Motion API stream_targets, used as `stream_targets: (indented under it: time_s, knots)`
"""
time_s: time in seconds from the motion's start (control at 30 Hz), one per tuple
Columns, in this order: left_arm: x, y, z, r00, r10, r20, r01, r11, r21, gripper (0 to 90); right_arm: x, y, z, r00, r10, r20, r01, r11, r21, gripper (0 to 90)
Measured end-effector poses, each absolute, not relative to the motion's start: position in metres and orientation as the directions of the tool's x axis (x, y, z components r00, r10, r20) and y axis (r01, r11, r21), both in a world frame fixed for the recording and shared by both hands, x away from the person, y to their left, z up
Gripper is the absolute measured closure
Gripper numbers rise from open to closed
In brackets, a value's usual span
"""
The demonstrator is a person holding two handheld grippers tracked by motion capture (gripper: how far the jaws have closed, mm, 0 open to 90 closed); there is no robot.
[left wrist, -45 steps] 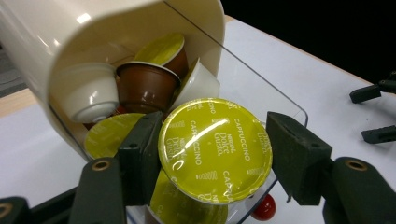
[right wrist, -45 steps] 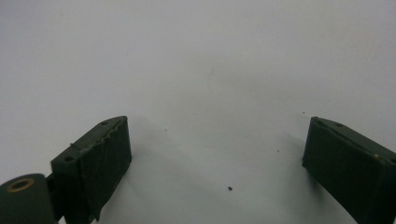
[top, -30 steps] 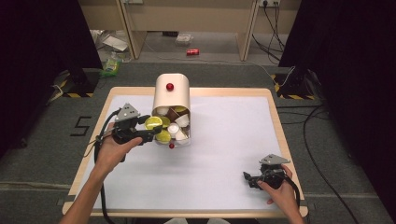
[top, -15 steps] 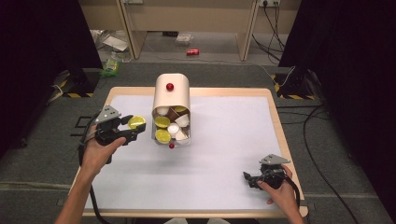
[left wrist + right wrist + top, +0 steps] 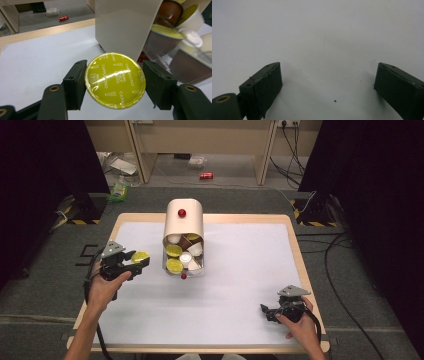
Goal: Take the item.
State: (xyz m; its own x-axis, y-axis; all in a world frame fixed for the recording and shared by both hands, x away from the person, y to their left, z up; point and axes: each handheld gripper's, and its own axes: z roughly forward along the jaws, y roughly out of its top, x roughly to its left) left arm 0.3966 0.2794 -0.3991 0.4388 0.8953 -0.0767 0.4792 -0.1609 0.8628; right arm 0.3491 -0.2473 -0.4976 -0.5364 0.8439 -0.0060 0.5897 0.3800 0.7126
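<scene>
While my left gripper (image 5: 113,82) clamps the yellow cappuccino capsule (image 5: 115,80), foil facing me | dispenser (image 5: 184,222) just right, probably apart | right gripper (image 5: 328,87) open, idle.

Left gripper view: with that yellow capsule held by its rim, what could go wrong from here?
The left gripper pinches the yellow capsule only at its round rim, so it might pivot or slip out as the hand moves. The dispenser has its front open with capsules piled at the mouth; a knock could spill them. The right gripper rests open, far away, and could not catch anything.
</scene>
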Motion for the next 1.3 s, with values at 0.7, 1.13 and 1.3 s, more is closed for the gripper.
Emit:
stream_targets:
  time_s: [0.7, 1.13, 1.3]
  knots:
    - [0.419, 0.279, -0.448, 0.384, 0.92, -0.081, 0.536, -0.151, 0.831, 38.4, 0.349, -0.247, -0.498, -0.537, 0.844, -0.007, 0.589, 0.381, 0.713, 8.2]
    - [0.429, 0.277, -0.471, 0.362, 0.929, -0.073, 0.575, -0.161, 0.802, 38.4, 0.349, -0.247, -0.498, -0.537, 0.844, -0.007, 0.589, 0.38, 0.713, 8.1]
    - [0.431, 0.277, -0.473, 0.359, 0.931, -0.067, 0.581, -0.167, 0.797, 38.3, 0.349, -0.247, -0.498, -0.537, 0.844, -0.007, 0.589, 0.381, 0.713, 8.2]
